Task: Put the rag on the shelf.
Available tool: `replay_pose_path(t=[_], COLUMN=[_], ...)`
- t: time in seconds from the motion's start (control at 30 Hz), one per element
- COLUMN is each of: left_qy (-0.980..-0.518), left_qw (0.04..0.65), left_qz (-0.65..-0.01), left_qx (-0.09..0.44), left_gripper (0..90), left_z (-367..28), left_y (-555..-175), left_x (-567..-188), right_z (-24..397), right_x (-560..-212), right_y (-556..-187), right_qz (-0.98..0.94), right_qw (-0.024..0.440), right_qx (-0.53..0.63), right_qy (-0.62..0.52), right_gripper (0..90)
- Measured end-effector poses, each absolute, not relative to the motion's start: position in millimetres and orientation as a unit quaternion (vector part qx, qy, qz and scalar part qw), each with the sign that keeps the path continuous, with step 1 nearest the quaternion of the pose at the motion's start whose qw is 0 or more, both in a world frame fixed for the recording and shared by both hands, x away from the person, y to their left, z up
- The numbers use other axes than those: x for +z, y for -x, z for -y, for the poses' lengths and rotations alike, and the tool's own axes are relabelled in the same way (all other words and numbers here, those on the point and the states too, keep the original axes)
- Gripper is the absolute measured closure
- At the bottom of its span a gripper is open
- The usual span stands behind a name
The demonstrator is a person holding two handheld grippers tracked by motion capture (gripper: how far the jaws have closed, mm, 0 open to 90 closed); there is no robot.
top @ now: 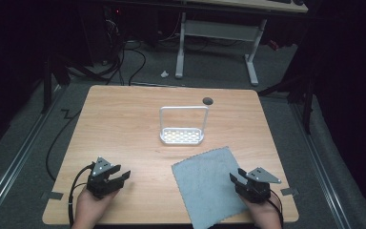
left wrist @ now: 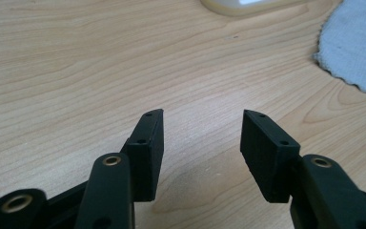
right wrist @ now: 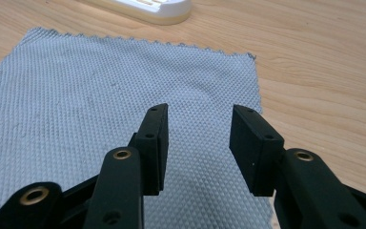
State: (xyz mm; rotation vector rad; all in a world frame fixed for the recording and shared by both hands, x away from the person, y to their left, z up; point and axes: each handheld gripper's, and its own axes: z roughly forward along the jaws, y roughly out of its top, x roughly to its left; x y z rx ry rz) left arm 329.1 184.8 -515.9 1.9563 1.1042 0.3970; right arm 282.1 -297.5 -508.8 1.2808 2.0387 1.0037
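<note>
A white lamp (top: pixel 181 136) with a tall loop frame stands lit near the middle of the wooden counter (top: pixel 124 124), and a grey cloth (top: pixel 209 183) lies flat in front of it, reaching the near edge. The left gripper (top: pixel 119 174) rests at the near left over bare wood, jaws apart and empty. The right gripper (top: pixel 235 178) sits at the cloth's right edge, jaws likewise spread, holding nothing.

Lab or workshop — dark room, floor cables (top: pixel 124 67), adjustable white-legged desk (top: pixel 217 45), floor rails (top: pixel 14 162).
</note>
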Motion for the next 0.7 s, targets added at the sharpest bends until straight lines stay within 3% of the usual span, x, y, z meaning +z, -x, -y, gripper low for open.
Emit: replay_pose_path(t=[0.37, 0.47, 0.57, 0.7], left_qy=[-0.774, -0.774, -0.774, -0.782], left_qw=[0.429, 0.43, 0.431, 0.424], left_qz=[-0.435, -0.436, -0.436, -0.428], left_qx=[0.166, 0.162, 0.158, 0.161], left_gripper=[50.7, 52.1, 58.3, 67.9], left_z=[-186, -187, -188, -184], left_y=[-326, -326, -327, -326], left_x=[-514, -515, -514, -513], right_z=[304, 308, 313, 314], right_x=[-512, -514, -514, -515], right_y=[-283, -283, -281, -281], right_qz=[-0.756, -0.763, -0.764, -0.777], right_qw=[0.255, 0.251, 0.241, 0.238], right_qx=[0.368, 0.353, 0.343, 0.326], right_qy=[-0.479, -0.48, -0.489, -0.483], right_gripper=[58.1, 68.7, 86.6, 90.0])
